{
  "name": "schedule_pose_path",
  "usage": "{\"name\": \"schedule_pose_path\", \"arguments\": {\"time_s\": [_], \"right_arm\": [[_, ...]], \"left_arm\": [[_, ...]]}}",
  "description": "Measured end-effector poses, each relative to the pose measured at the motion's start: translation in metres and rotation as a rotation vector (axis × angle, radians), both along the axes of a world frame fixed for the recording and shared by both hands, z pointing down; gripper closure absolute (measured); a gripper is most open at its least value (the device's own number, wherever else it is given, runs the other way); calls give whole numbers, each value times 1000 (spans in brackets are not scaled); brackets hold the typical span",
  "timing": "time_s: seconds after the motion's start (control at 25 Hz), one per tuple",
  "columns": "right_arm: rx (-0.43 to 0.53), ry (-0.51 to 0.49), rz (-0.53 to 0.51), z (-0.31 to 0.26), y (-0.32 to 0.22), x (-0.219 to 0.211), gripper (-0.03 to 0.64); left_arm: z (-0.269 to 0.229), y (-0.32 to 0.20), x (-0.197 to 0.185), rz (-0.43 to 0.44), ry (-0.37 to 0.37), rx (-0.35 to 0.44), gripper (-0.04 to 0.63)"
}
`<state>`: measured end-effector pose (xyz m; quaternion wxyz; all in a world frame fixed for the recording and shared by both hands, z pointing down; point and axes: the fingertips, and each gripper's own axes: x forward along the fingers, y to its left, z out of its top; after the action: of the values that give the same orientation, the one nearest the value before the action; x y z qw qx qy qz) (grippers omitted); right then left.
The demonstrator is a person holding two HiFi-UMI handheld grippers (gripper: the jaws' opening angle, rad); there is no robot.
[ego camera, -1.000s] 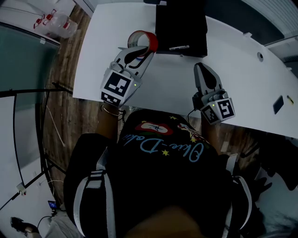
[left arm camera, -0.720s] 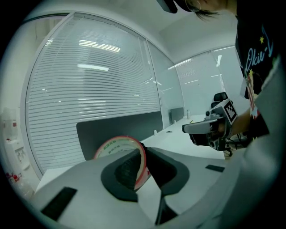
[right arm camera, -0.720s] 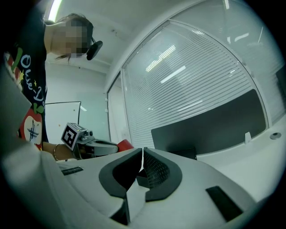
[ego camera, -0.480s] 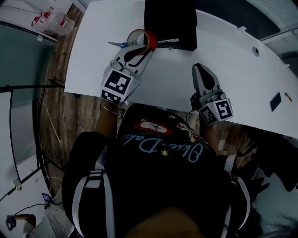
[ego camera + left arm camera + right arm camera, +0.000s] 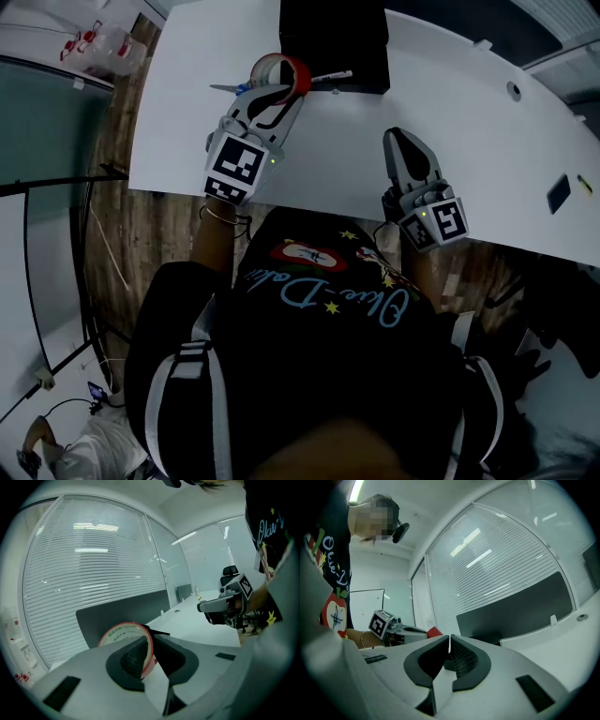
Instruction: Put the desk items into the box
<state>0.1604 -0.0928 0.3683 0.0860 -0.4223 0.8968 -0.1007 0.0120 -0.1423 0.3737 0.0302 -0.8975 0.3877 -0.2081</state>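
Head view shows my left gripper out over the white desk, its jaws part-way closed and pinching the roll of tape by the wall of its ring. The roll hangs at the near left corner of the black box, just short of its opening and not yet over it. The left gripper view agrees: the red-edged roll stands upright between the pads, with the dark wall of the box behind it.

My right gripper hangs apart to the right above bare desk, and the right gripper view shows its jaws pressed together on nothing.

So I judge the step in hand to be carrying the tape to the box. Next the roll must go forward and a little right, clear of the near wall and over the opening, and only then should the jaws part (let go too early and it may roll off along the desk). A white pen lies along the near wall and a thin blue-tipped thing lies left of the roll. Both wait their turn, probably for the idle right gripper.
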Motion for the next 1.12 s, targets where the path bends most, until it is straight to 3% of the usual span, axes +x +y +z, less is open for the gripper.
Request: {"name": "schedule_pose_path", "arguments": {"time_s": [0.64,1.12], "right_arm": [[19,13,26,-10,-30,16,592],[4,16,41,-3,-46,19,592]], "left_arm": [[29,-44,31,60,-33,-71,525],[67,-72,36,115,-159,-112,525]]}}
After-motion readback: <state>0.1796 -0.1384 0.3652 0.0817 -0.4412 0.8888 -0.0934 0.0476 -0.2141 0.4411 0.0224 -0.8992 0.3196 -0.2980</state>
